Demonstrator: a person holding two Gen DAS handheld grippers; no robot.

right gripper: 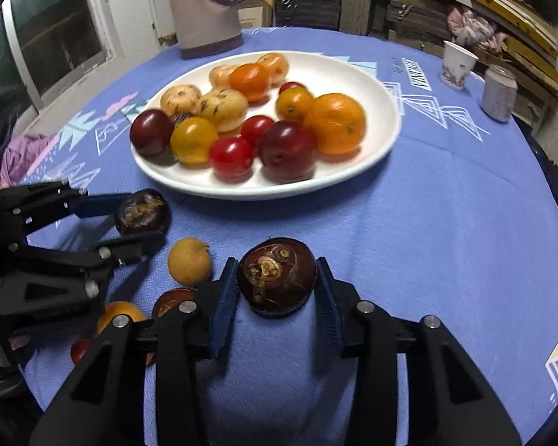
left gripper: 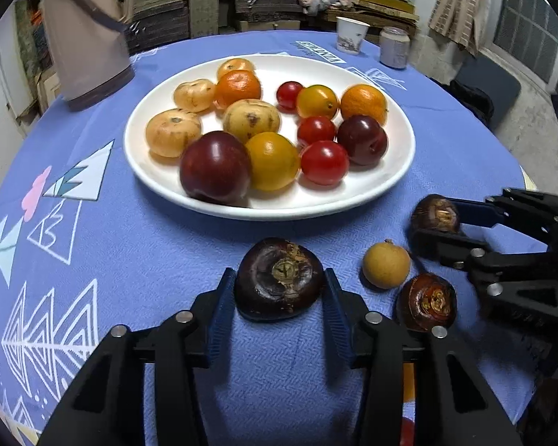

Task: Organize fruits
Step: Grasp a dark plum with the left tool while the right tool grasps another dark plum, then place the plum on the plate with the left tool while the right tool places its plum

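In the left wrist view my left gripper [left gripper: 279, 273] is shut on a dark water chestnut [left gripper: 279, 290] that rests on the blue tablecloth, both blue pads against its sides. In the right wrist view my right gripper [right gripper: 277, 262] is shut on another water chestnut [right gripper: 277, 284], also on the cloth. Between the two lie a small tan round fruit [left gripper: 386, 264] and a third chestnut [left gripper: 426, 301]. Beyond them stands a white plate [left gripper: 398, 171] with several tomatoes, oranges, plums and pale fruits.
A beige jug [left gripper: 85, 37] stands at the back left of the round table, a paper cup [left gripper: 349, 35] and a can [left gripper: 394, 47] at the back right. An orange fruit [right gripper: 121, 314] and a small tomato [right gripper: 79, 349] lie near the front edge.
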